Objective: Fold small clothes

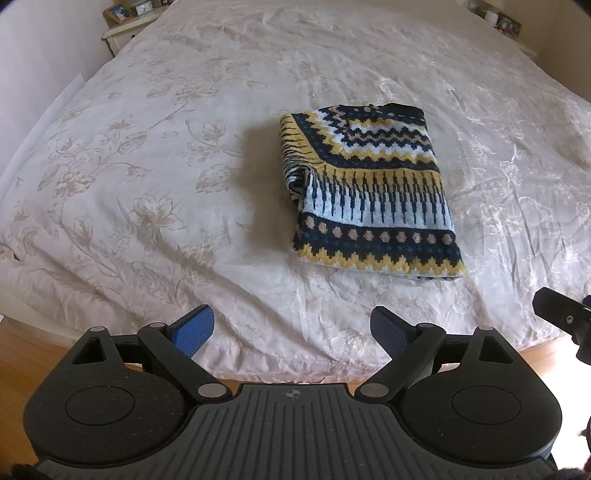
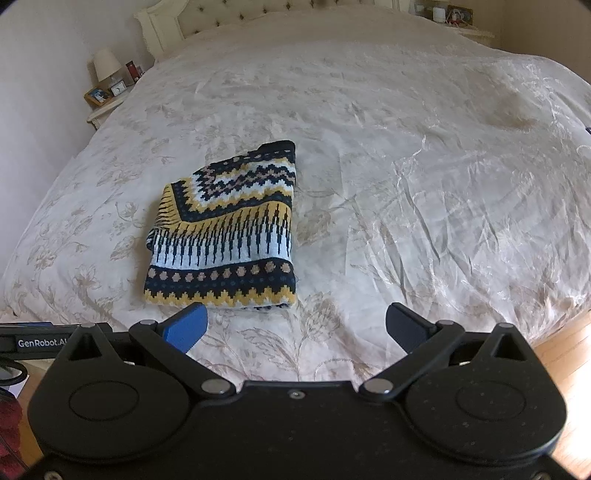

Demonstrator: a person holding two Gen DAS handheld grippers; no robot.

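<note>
Lying folded sweater (image 1: 369, 192) on bed (image 1: 147, 147), headboard (image 2: 236, 18) in right view only

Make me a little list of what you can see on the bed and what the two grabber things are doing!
garment: one patterned knit sweater, navy, yellow and pale blue
garment state: folded into a compact rectangle, lying flat
surface: bed with a cream floral bedspread
left gripper: open, empty, off the sweater
right gripper: open, empty, off the sweater
beside the bed: nightstand with a lamp and small clock
</note>
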